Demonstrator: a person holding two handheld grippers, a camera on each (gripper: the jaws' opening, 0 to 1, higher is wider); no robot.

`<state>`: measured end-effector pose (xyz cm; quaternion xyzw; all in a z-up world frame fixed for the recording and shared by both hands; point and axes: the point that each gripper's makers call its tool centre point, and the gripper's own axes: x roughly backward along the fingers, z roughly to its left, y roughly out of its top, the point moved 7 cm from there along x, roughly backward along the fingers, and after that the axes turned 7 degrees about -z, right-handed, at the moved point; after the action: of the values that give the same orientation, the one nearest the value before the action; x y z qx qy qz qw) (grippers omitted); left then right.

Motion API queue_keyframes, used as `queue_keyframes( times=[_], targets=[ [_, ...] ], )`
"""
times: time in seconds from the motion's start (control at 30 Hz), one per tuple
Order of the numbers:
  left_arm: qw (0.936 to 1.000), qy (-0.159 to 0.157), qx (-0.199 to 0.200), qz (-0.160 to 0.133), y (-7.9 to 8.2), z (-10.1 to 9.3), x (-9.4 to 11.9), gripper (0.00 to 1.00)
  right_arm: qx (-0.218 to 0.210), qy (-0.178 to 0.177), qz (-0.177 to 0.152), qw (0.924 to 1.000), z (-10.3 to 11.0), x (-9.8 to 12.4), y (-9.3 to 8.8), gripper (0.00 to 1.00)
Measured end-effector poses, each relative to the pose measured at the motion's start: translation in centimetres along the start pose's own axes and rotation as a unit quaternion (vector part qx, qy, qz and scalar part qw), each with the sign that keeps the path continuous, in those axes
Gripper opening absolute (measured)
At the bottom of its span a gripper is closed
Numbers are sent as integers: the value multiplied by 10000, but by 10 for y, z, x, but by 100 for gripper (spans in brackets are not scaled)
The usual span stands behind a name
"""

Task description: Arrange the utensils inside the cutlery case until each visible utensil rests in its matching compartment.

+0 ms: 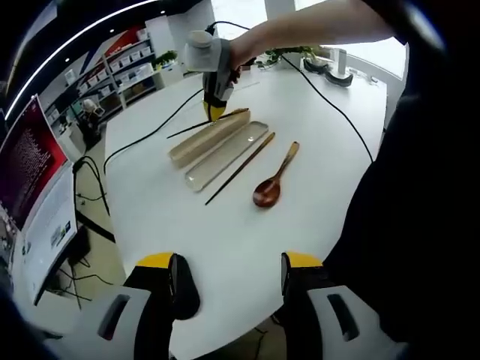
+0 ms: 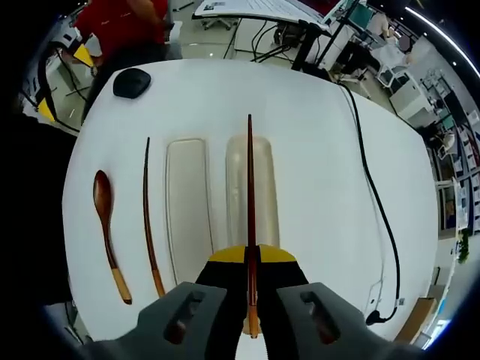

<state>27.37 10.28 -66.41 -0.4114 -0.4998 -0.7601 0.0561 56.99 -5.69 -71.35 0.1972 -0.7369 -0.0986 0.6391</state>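
We held our right gripper (image 2: pixel 251 259) clamped on a thin dark wooden chopstick (image 2: pixel 250 195), which lay lengthwise above the beige oblong cutlery case (image 2: pixel 253 187). Beside the case lay its clear lid (image 2: pixel 187 206), then a second dark chopstick (image 2: pixel 148 217) and a brown wooden spoon (image 2: pixel 105 225) on the round white table (image 2: pixel 322 172). Our left gripper (image 1: pixel 229 274) hovered with its jaws wide apart, well back from the utensils.

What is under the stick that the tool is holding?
Under the chopstick gripped by the right tool lies the tan case half on the white table. The tool covers the case's near end, so that part stays hidden.
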Motion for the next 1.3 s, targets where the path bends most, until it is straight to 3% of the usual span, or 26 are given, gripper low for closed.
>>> queue_keyframes(
  times=[0.23,0.77,1.3],
  targets=[
    [9999,21,70,107,-8,0,-1,58,-37,62,56,10000,-2,-10,-4,0],
    [9999,-37,10,157,0,0,-9,57,-220,119,75,9997,-6,-27,-9,0],
    [9998,-64,-17,168,4,-6,-12,55,-183,77,133,9997,1,-28,-10,0]
  ],
)
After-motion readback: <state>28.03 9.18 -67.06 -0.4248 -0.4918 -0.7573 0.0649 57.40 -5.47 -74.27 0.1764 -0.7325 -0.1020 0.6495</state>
